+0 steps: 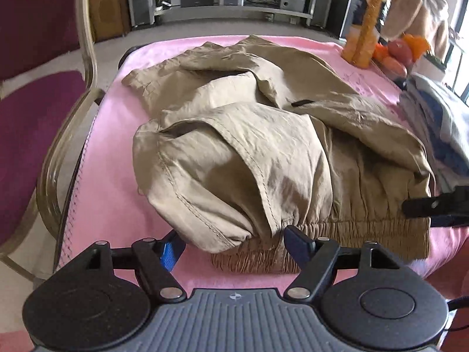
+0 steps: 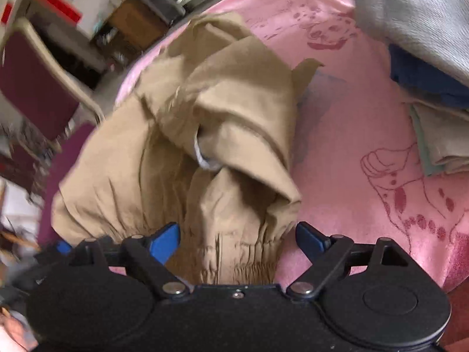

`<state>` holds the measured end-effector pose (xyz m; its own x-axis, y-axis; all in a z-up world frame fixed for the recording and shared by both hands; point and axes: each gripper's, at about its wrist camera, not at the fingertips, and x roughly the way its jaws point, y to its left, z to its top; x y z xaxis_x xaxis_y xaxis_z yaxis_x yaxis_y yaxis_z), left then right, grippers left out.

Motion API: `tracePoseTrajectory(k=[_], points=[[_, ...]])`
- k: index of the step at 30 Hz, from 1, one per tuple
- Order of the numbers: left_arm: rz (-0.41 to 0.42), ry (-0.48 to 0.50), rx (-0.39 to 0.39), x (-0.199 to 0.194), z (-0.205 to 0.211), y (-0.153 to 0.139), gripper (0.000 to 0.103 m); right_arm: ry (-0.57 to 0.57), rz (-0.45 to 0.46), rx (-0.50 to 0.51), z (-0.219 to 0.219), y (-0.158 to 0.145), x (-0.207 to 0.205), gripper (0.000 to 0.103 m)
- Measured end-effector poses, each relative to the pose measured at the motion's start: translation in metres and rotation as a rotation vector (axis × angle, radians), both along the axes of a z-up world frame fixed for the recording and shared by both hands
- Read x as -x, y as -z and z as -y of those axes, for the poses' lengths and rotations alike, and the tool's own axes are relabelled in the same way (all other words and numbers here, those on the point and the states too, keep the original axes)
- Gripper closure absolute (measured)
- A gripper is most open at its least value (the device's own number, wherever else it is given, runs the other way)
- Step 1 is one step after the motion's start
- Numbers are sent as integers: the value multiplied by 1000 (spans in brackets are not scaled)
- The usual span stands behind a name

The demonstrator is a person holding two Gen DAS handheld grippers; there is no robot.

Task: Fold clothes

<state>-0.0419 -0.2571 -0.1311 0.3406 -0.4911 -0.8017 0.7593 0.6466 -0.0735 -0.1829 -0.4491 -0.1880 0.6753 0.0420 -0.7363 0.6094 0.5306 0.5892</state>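
Note:
Crumpled khaki trousers (image 1: 240, 158) lie on a table covered with a pink cloth (image 1: 117, 193). Their gathered elastic waistband (image 1: 337, 231) runs along the near edge, and the legs are bunched and folded over each other. My left gripper (image 1: 236, 246) is open at the waistband's left end, its blue pads (image 1: 168, 253) on either side of the fabric. In the right wrist view the trousers (image 2: 228, 111) fill the middle. My right gripper (image 2: 239, 240) is open with the waistband (image 2: 243, 261) between its fingers. The right gripper's black tip (image 1: 433, 208) shows at the waistband's right end.
A pile of folded grey, blue and pale clothes (image 1: 439, 120) (image 2: 425, 44) sits at the table's right side. Orange plush toys and fruit (image 1: 381, 47) stand at the far right corner. A chair with a maroon seat (image 1: 35, 135) stands close at the left. Shelving lines the back wall.

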Motion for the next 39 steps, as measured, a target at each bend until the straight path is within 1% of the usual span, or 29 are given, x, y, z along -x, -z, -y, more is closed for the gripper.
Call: tracePoseTrajectory(k=[3,4,5,7,8,10,11,12,13,14,15,16,17,19,20,22,24,25,27,28,29,30,31,32,33,34,35,37,39], points=[[-29,-4,46,-5,3,-1,35,135,88,-73,19,0,26,17],[-22,1,40,-4,7,0,35,166,96,-80,24,1,33,22],[-11,7,30,-3,12,2,35,182,87,-77,27,2,36,36],[10,20,8,0,21,5,35,163,61,-65,28,5,35,46],[21,26,-2,2,25,6,36,142,37,-33,25,6,32,48],[45,38,-24,5,33,11,37,104,0,64,17,4,25,48],[48,39,-30,5,35,14,44,91,-4,96,14,3,22,47],[52,40,-36,5,38,16,54,81,2,105,14,4,18,47],[51,32,-37,4,39,18,61,69,13,102,14,7,14,47],[42,12,-37,2,38,16,76,63,27,94,16,8,11,52],[33,-11,-37,-1,36,14,89,63,44,81,17,8,10,60],[-8,-38,-12,-6,29,10,89,69,67,58,19,6,11,84],[-58,-67,19,-11,20,4,89,89,111,15,24,1,17,88],[-182,-106,94,-18,0,-7,90,149,194,-59,30,-14,35,93],[-245,-124,131,-21,-11,-12,90,179,230,-91,32,-21,43,94],[-299,-157,133,-18,-23,-16,90,233,286,-153,36,-34,59,94],[-344,-188,127,-14,-34,-20,87,250,257,-202,37,-36,64,94],[-339,-196,120,-12,-35,-17,85,248,229,-202,36,-35,63,94],[-314,-207,103,-9,-35,-10,64,238,175,-168,35,-25,60,91],[-302,-213,94,-7,-35,-6,58,233,149,-148,34,-20,58,87],[-290,-219,86,-6,-35,-2,56,228,124,-129,33,-15,56,86],[-278,-224,77,-4,-35,2,50,222,113,-118,33,-12,55,84],[-265,-222,77,-2,-35,2,46,216,116,-115,33,-11,55,73],[-253,-217,79,-1,-35,2,39,210,119,-112,33,-11,55,57],[-240,-213,80,0,-34,1,38,203,122,-109,32,-11,55,48],[-227,-208,82,2,-34,1,38,197,125,-106,32,-10,54,32],[-214,-203,84,3,-34,0,37,191,128,-103,32,-10,54,26],[-194,-193,82,6,-33,0,37,171,133,-100,31,-9,53,22],[-183,-182,74,8,-30,2,37,128,131,-108,28,-8,48,12]])
